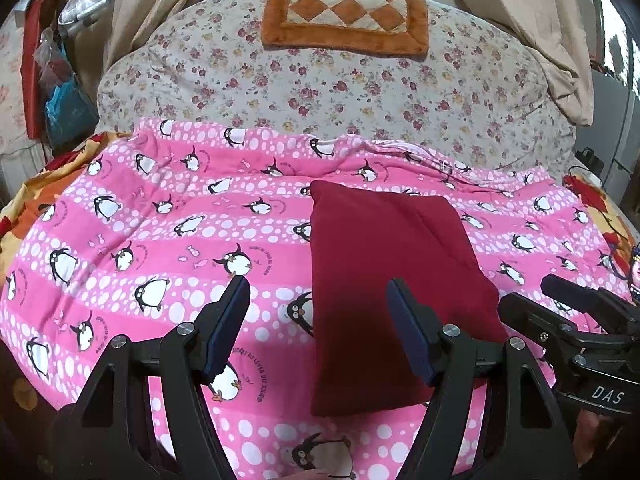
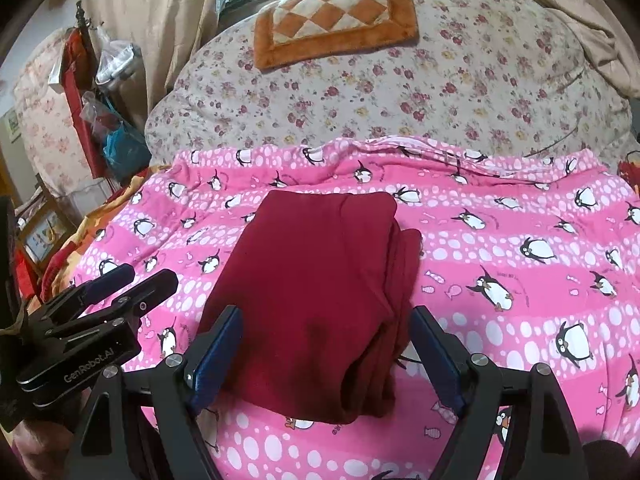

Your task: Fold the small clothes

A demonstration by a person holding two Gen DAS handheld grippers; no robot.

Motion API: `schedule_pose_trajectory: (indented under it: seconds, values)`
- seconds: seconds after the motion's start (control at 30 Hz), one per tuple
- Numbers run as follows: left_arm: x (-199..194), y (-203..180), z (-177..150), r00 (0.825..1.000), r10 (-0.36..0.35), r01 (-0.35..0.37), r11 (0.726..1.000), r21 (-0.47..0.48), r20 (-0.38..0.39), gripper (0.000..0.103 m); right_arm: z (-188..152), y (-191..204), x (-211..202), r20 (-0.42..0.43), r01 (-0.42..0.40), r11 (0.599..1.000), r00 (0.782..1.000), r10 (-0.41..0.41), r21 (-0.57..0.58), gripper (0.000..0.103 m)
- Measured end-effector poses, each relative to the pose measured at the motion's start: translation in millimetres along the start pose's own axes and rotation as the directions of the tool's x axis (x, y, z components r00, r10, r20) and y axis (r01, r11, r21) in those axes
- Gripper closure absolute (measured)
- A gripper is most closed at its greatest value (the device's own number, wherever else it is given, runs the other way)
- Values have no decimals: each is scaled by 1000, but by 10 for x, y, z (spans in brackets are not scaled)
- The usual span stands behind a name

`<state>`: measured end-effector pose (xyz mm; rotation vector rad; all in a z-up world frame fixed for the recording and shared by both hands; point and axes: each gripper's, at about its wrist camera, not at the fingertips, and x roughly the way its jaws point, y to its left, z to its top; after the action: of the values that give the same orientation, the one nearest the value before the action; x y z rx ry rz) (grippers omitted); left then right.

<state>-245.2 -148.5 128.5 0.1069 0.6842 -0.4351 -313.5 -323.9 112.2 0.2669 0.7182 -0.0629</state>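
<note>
one folded red garment on penguin blanket

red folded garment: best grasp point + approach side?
Take the red garment at its near right corner, coming in low from the right with the right gripper. The layered loose edges stack along that side, so one pinch probably catches all plies; the left edge looks like a smooth closed fold.

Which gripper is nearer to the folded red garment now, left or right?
Right. The right gripper is open, its fingers straddling the red garment at its near end. The left gripper, also open, sits toward the garment's left edge.
</note>
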Motion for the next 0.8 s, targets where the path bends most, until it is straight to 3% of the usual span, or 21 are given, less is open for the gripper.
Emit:
schedule_pose_trajectory:
  seconds: [0.8]
  values:
    - [112, -2, -61, 999, -4, 4, 1000, -20, -34, 32, -27, 57, 151, -40, 29, 999, 999, -30, -31, 20]
